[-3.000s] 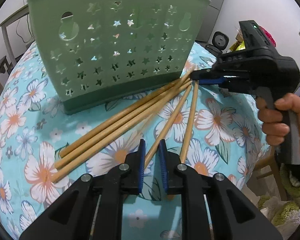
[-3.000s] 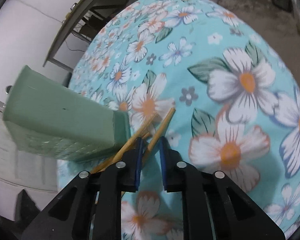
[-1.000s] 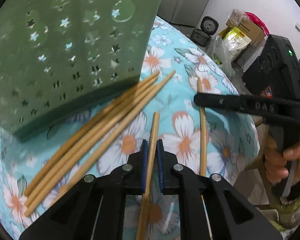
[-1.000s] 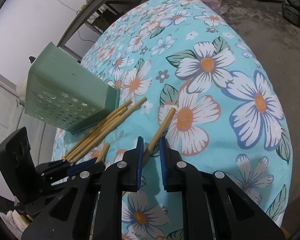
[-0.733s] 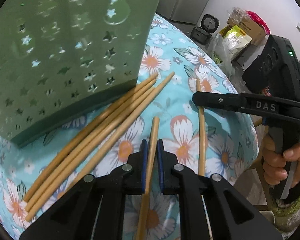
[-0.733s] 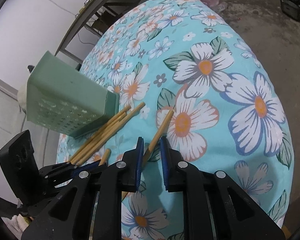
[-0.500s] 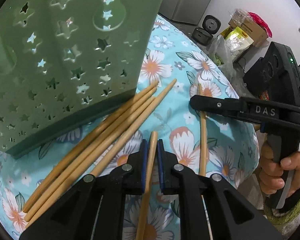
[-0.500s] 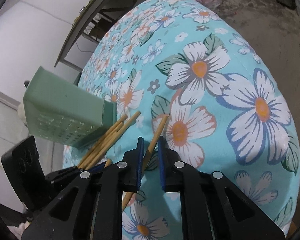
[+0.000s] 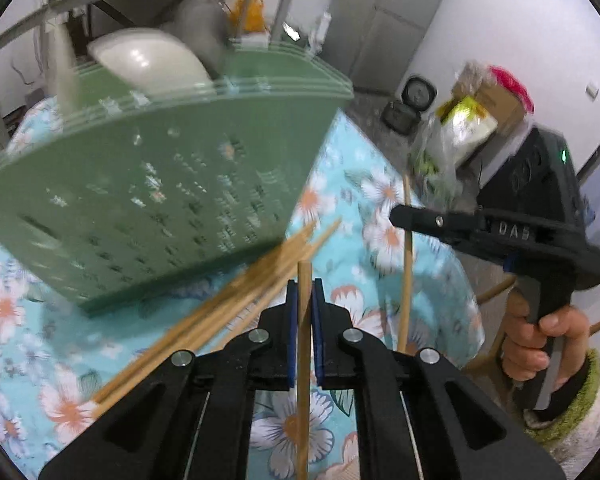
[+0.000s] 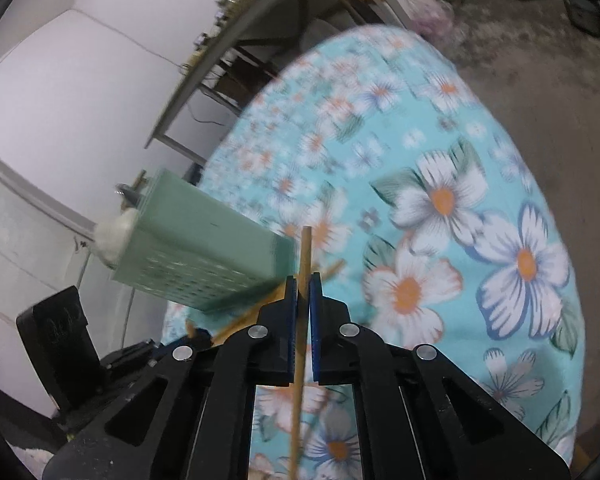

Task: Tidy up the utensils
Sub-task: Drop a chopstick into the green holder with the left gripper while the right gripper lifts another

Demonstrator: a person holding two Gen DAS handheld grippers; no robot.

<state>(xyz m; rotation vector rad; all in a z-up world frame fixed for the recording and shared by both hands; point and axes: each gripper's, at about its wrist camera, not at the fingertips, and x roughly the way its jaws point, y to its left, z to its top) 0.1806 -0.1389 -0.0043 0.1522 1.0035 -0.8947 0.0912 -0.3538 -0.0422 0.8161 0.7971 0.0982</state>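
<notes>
My left gripper (image 9: 305, 284) is shut on a wooden chopstick (image 9: 303, 400), its jaws closing tight, and holds it clear of the cloth. Just ahead stands the green perforated basket (image 9: 160, 200), with several loose chopsticks (image 9: 236, 308) lying against its base. My right gripper (image 10: 303, 280) is shut on a second chopstick (image 10: 305, 248), jaws closing tight, tip raised beside the basket (image 10: 204, 264). In the left wrist view the right gripper (image 9: 396, 214) comes in from the right with its chopstick (image 9: 407, 280), a hand (image 9: 540, 344) on the grip.
A round table under a turquoise floral cloth (image 10: 500, 240) drops off at the right to a bare floor. Behind the basket is a rack with a white bowl (image 9: 148, 60). Boxes and bags (image 9: 472, 120) sit on the floor beyond.
Both grippers have risen and tilted up, each lifting its chopstick off the cloth. The right jaws have closed in on their chopstick. The basket now sits lower in both views.
</notes>
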